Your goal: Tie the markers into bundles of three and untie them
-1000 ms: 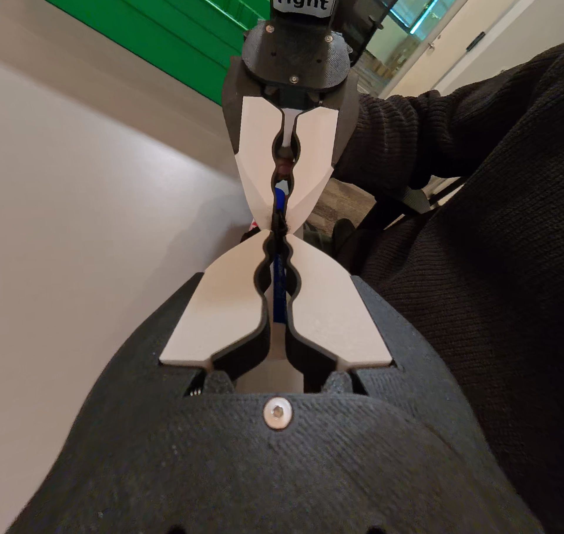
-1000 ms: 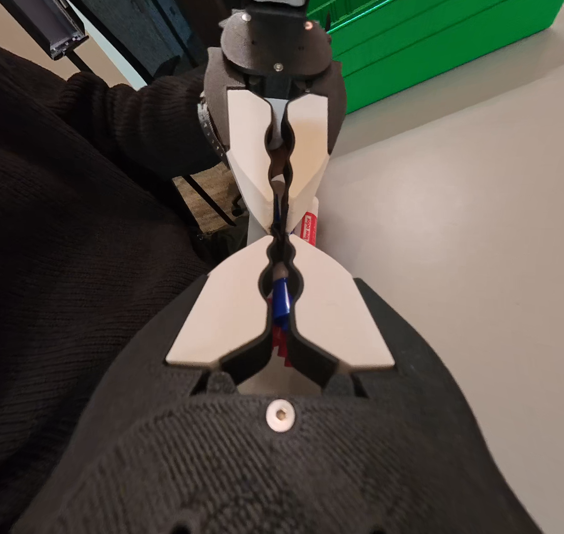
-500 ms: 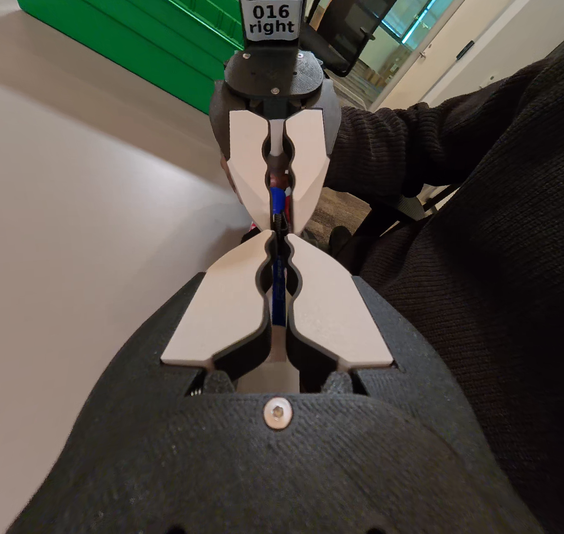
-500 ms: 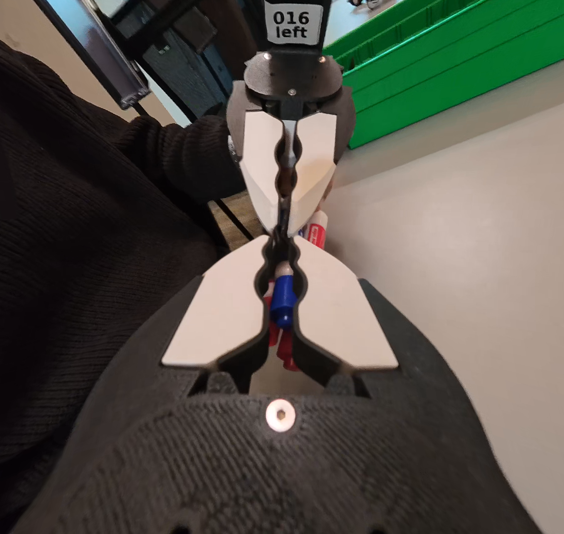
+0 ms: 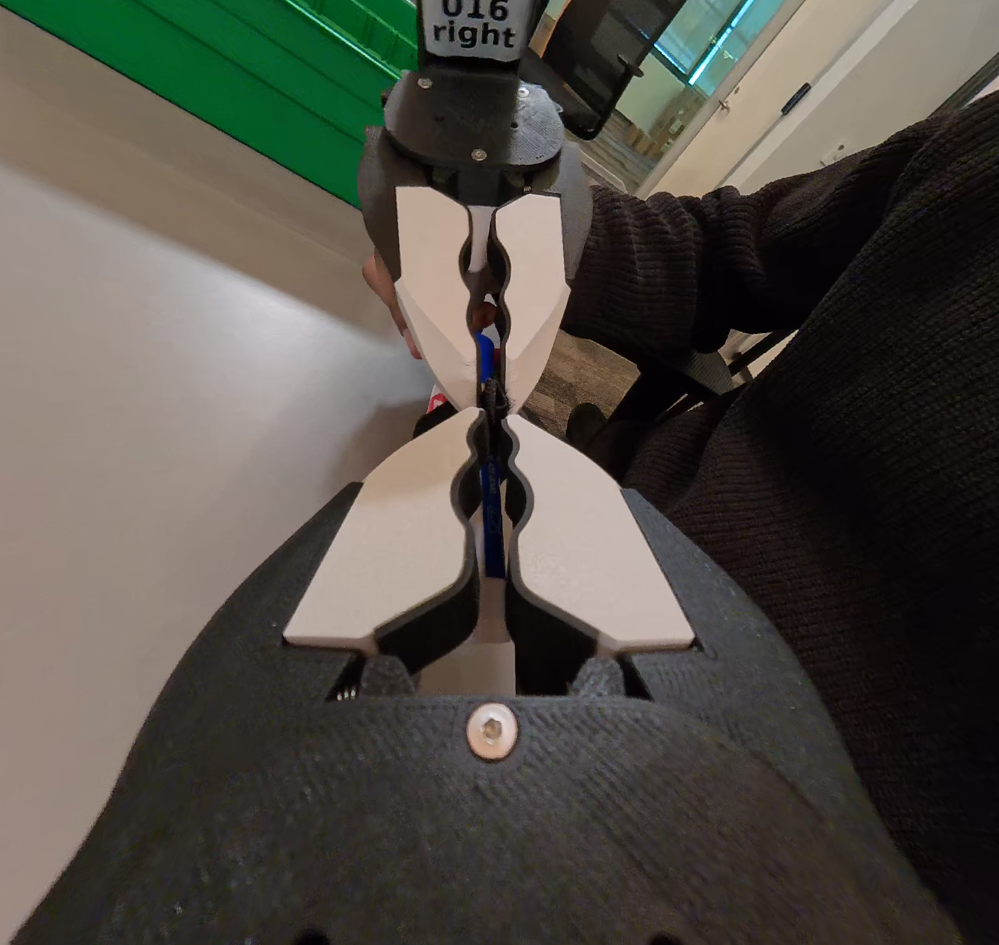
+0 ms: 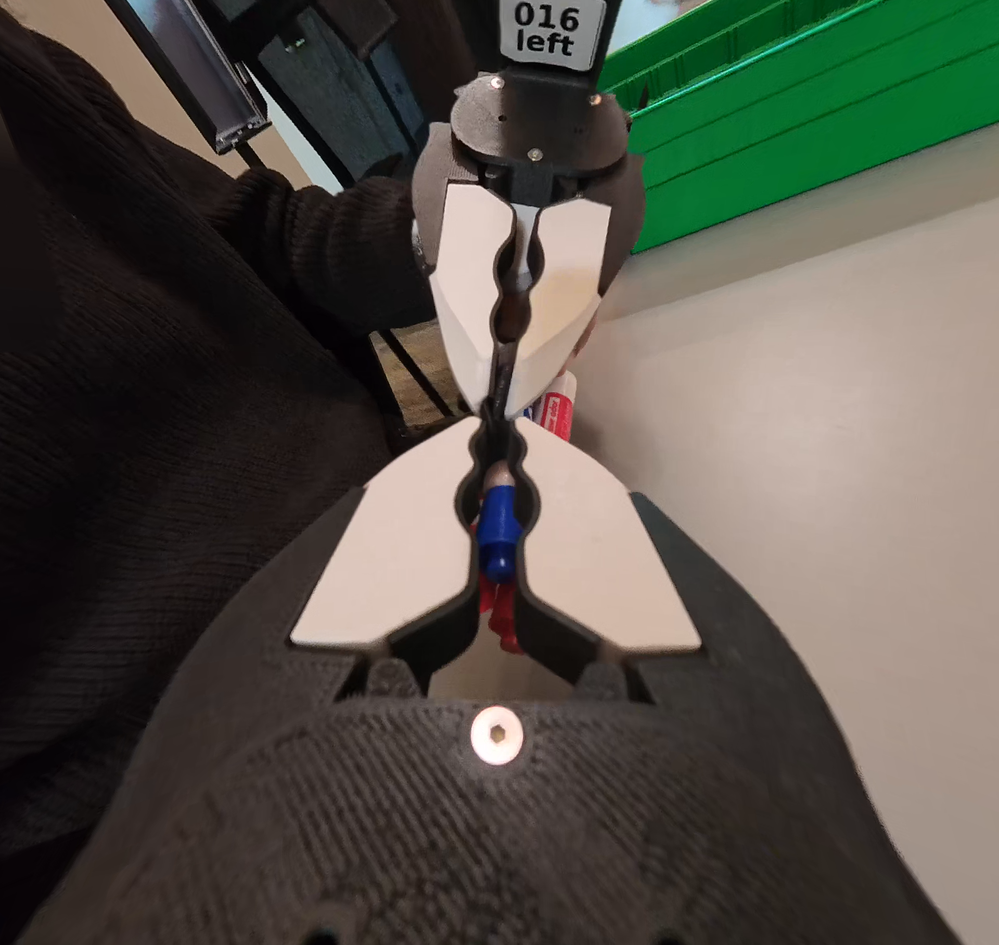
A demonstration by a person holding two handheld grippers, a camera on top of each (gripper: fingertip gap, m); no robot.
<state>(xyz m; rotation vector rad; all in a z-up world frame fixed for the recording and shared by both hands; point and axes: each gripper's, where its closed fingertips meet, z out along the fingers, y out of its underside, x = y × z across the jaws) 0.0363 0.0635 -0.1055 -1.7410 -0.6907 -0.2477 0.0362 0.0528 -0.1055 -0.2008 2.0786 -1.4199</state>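
Observation:
My two grippers meet tip to tip above the table edge. My left gripper [image 5: 489, 415] is shut on a thin black strap [image 5: 492, 397], which runs straight on into the tips of my right gripper [image 5: 488, 387]. In the right wrist view the strap [image 6: 503, 373] leaves the left gripper's fingers [image 6: 470, 324] and enters my right gripper [image 6: 494, 424], which is shut on it. Below the jaws lies a bunch of markers: a blue one [image 6: 497, 524], red ones [image 6: 500, 616] and a white one with a red label [image 6: 559, 405]. The blue marker [image 5: 491, 514] also shows through my left jaws.
Green plastic bins [image 5: 216, 38] [image 6: 811, 81] stand at the back of the pale table [image 5: 162, 378] [image 6: 784, 433]. The person's dark knitted sleeves [image 5: 784, 281] [image 6: 162, 324] fill the near side. A black office chair [image 5: 611, 54] stands beyond the table edge. My left and right fingertips are right by each other.
My right jaws widened a little half a second ago and have come together again on the strap. Both grippers tilted slightly; the left stayed shut throughout.

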